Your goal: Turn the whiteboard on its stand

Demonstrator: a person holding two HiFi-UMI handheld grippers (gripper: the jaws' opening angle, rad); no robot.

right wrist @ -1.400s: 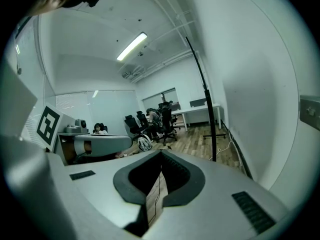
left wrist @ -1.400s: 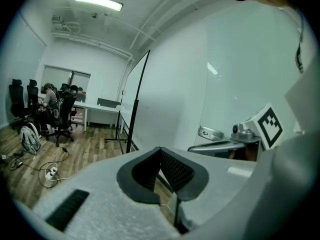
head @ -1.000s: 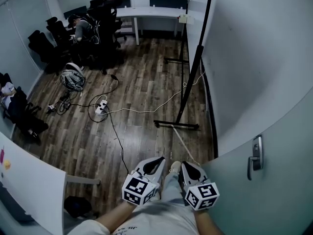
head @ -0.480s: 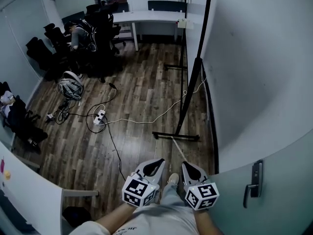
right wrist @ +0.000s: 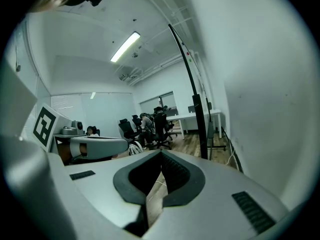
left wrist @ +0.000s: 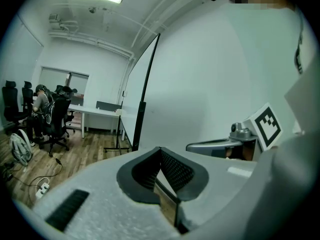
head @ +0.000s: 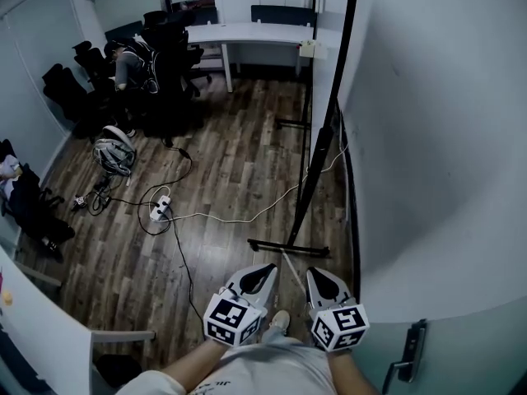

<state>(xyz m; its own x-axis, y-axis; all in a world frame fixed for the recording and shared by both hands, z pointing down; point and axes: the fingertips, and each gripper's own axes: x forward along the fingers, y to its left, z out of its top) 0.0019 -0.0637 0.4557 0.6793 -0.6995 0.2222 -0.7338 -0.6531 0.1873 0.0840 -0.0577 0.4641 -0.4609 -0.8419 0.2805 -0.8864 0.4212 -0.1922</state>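
The whiteboard (head: 436, 138) is a large white panel filling the right side of the head view. Its black stand upright (head: 325, 130) rises along its left edge, with a black foot bar (head: 288, 247) on the wood floor. My left gripper (head: 265, 271) and right gripper (head: 317, 276) are held side by side low in that view, just short of the foot bar. Both are shut with nothing between the jaws. The left gripper view shows the whiteboard (left wrist: 210, 84) and upright (left wrist: 145, 99) ahead. The right gripper view has the whiteboard (right wrist: 260, 84) close on its right, beside the upright (right wrist: 197, 114).
A door with a metal handle (head: 405, 356) stands at the lower right. A power strip (head: 156, 212) with trailing cables and a helmet (head: 113, 153) lie on the floor. A person (head: 132, 60) sits among office chairs by a white desk (head: 247, 33). A white table (head: 41, 336) is at the lower left.
The view has moved forward: the stand's foot bar sits nearer my grippers and the door handle has slid down the frame. Both grippers stay shut and side by side.
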